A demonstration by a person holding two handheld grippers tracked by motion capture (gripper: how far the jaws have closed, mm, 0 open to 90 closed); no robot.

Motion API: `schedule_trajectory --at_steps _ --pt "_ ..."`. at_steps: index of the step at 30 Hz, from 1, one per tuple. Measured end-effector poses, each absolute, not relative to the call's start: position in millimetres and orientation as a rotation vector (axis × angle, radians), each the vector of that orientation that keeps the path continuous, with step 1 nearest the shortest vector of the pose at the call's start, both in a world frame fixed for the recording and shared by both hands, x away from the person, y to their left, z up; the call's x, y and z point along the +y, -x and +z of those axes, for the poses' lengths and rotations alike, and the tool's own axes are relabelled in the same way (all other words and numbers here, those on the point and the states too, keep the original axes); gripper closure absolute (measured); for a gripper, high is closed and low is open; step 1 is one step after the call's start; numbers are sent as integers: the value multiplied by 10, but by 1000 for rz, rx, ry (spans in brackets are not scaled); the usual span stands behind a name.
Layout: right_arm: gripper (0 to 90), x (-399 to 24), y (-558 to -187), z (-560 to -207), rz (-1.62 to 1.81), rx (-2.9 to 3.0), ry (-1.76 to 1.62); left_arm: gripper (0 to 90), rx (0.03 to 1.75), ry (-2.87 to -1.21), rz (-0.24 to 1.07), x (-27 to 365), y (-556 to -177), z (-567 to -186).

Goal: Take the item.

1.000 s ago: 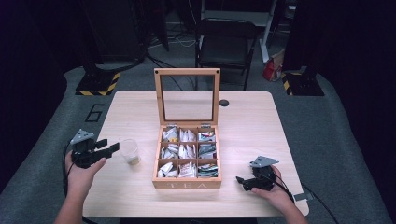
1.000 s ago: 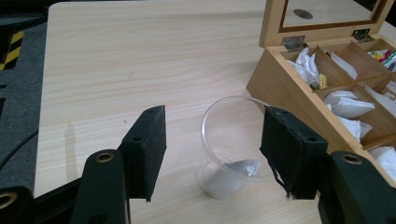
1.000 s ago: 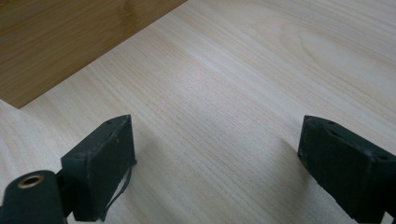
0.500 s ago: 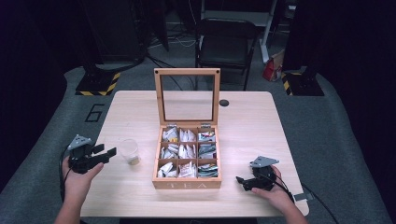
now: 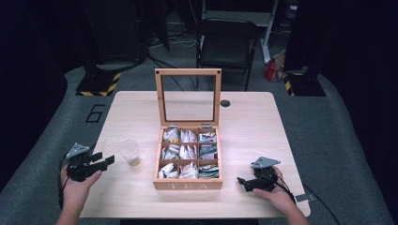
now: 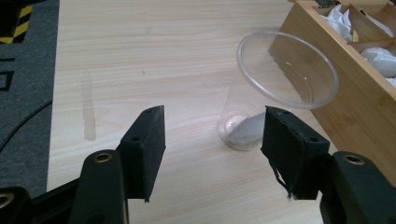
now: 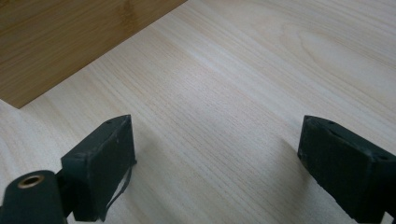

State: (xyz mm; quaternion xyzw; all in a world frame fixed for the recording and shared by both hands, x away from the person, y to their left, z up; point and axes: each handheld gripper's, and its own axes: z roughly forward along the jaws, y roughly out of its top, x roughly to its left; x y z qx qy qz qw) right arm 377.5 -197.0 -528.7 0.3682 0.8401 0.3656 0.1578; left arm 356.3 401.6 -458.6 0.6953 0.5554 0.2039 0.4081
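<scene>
Left gripper [image 5: 104, 161]: jaws spread, nothing between them. Held in the person's left hand [image 5: 77, 183] near the table's [image 5: 263, 117] near-left edge. Versus one second ago it has drawn back toward the person and away from the plastic cup [image 5: 130, 152]; half a second ago it was already partway along that retreat. The jaw tips now sit beside the cup, apart from it, no contact.

Plastic cup: clear, upright on the table, just ahead of and to the right of the left gripper's jaws, between that gripper and the tea box [image 5: 188, 161]. Position unchanged across all three frames. In the left gripper view the cup [image 6: 275, 88] stands beyond the right-hand jaw, and a pale item lies in its bottom; cannot tell what it is.

Tea box: wooden, lid [image 5: 188, 97] upright and open, nine compartments holding tea bags [image 5: 187, 137]. It lies beyond the cup from the left gripper, and to the left of the right gripper. Unmoved.

Right gripper [image 5: 248, 183]: jaws spread wide, empty, resting low over the table near its near-right edge, held by the right hand [image 5: 277, 192]. No change from either earlier frame. In the right gripper view, the box's wooden wall [image 7: 70, 37] is ahead at upper left, apart from the jaws.
</scene>
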Motion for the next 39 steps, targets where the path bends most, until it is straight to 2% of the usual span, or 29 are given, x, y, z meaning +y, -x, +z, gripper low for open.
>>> schedule_trajectory --at_steps 39 --pt "102 -1970 -3775 -5287 1046 2403 -1054 395 1380 -1858 436 3958 -3538 -5020"
